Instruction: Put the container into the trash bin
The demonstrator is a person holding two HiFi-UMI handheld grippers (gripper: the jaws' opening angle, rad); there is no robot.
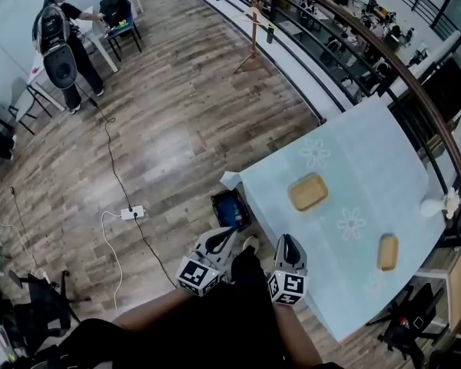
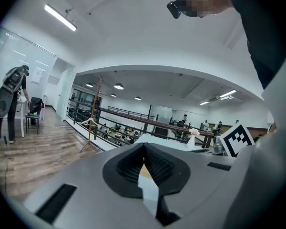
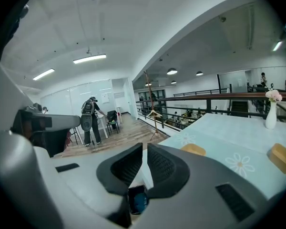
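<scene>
Two tan containers lie on the light-blue table [image 1: 369, 167]: a wider one [image 1: 307, 192] near the middle and a smaller one [image 1: 388, 252] toward the right edge. The right gripper view shows the same two, the wider container [image 3: 193, 149] and the smaller container [image 3: 282, 156]. A dark trash bin [image 1: 230, 209] with blue inside stands on the floor at the table's left corner. The trash bin [image 3: 137, 202] also shows below the right jaws. My left gripper [image 1: 230, 235] and right gripper [image 1: 287, 242] hang close to the body, short of the table. Both are shut and hold nothing.
A white vase [image 1: 438, 204] with a flower stands at the table's far right edge, by the curved railing [image 1: 384, 60]. On the wood floor lie a power strip [image 1: 131, 213] and its cable. A person [image 1: 61, 44] stands far off at the left. A wooden coat stand [image 1: 253, 21] rises near the railing.
</scene>
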